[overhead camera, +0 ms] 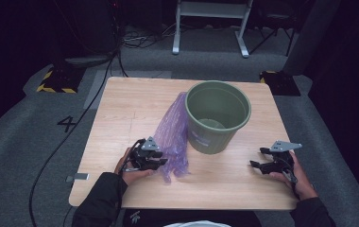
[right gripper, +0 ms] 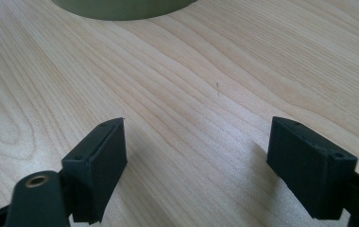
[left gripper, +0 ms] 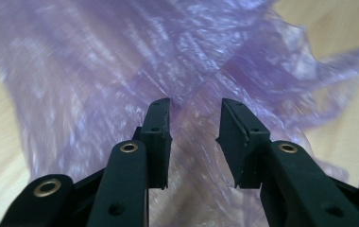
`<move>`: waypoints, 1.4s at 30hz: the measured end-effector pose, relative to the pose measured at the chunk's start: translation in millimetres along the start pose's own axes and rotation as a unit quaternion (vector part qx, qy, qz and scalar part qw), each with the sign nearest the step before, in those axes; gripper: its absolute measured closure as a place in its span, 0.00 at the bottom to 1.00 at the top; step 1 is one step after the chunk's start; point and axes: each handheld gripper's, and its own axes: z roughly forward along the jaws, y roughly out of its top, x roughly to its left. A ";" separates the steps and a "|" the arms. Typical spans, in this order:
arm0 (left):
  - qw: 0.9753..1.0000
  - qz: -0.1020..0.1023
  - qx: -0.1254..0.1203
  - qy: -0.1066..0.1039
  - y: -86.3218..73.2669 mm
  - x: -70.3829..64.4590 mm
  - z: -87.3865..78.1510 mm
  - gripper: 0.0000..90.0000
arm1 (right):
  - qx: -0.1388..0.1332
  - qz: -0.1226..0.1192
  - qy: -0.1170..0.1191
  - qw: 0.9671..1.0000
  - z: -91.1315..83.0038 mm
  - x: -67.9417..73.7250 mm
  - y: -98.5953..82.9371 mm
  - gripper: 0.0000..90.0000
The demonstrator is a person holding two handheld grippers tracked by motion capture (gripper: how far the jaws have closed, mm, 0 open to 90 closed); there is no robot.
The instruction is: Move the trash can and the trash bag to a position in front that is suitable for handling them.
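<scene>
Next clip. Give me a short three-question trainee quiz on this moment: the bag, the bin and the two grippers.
1. True or false: the purple plastic bag is already inside the green bin.
2. Which gripper is at the bag? A) left gripper B) right gripper
3. Fill in: the right gripper's jaws stand ____ over the bare wooden table.

Key:
1. False. The bag lies on the table against the bin's left side.
2. A. Its jaws are parted with bag film between them, not yet clamped.
3. Open. They are wide apart, with nothing between them.
</scene>
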 end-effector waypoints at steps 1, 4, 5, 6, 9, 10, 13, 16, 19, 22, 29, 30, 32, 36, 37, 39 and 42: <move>1.000 0.001 0.000 -0.001 0.5 -2.9 1.0 0.72 | 0.000 0.000 0.000 1.000 0.0 0.0 0.0 0.22; 1.000 0.007 0.006 -0.009 1.1 -13.2 4.3 0.72 | 0.000 0.000 -0.001 1.000 -0.1 0.1 0.0 0.22; 1.000 0.008 0.007 -0.010 0.7 -16.2 5.1 0.72 | 0.000 0.000 0.000 1.000 0.0 0.1 0.0 0.22; 1.000 0.007 0.007 -0.014 0.2 -20.4 6.6 0.72 | 0.000 0.000 0.000 1.000 0.0 0.0 0.0 0.22; 1.000 0.012 0.012 -0.024 -0.5 -28.8 9.2 0.66 | 0.000 0.000 0.000 1.000 0.0 0.1 0.0 0.22; 1.000 0.012 0.008 -0.026 -0.5 -31.5 9.5 0.64 | 0.000 0.000 0.000 1.000 -0.1 0.1 0.0 0.22; 1.000 0.012 0.001 -0.020 0.9 -36.7 7.2 0.48 | 0.000 0.000 0.001 1.000 -0.1 0.1 0.0 0.23; 1.000 0.015 -0.011 0.001 2.9 -42.1 0.6 0.30 | 0.000 -0.001 0.000 1.000 -0.1 0.3 0.0 0.23; 0.999 0.016 -0.031 0.007 4.8 -47.4 -6.4 0.19 | 0.000 -0.001 0.000 1.000 -0.2 0.2 0.0 0.22; 0.999 0.018 -0.038 0.014 8.0 -50.2 -12.2 0.18 | 0.000 -0.001 -0.001 1.000 -0.3 0.4 0.0 0.23; 0.998 0.021 -0.048 0.026 9.3 -56.0 -23.9 0.18 | 0.000 -0.001 -0.002 1.000 -0.4 0.8 -0.1 0.23; 0.998 0.023 -0.052 0.028 9.4 -55.8 -27.0 0.18 | -0.001 -0.002 -0.002 1.000 -0.3 0.8 -0.1 0.23; 0.997 0.021 -0.061 0.034 10.7 -52.9 -32.4 0.18 | 0.000 -0.001 -0.002 1.000 -0.3 0.7 -0.1 0.23; 0.996 0.008 -0.077 0.046 15.3 -36.9 -40.9 0.18 | 0.000 0.000 0.000 1.000 -0.2 0.4 -0.1 0.23; 0.995 0.001 -0.080 0.052 16.4 -31.2 -42.5 0.18 | 0.000 0.000 0.000 1.000 -0.2 0.4 -0.1 0.23; 0.994 -0.011 -0.090 0.056 18.0 -19.7 -46.0 0.18 | 0.000 0.000 0.000 1.000 -0.2 0.2 0.0 0.22; 0.992 -0.017 -0.094 0.082 22.1 -1.8 -46.9 0.18 | 0.000 0.000 0.000 1.000 -0.1 0.2 0.0 0.22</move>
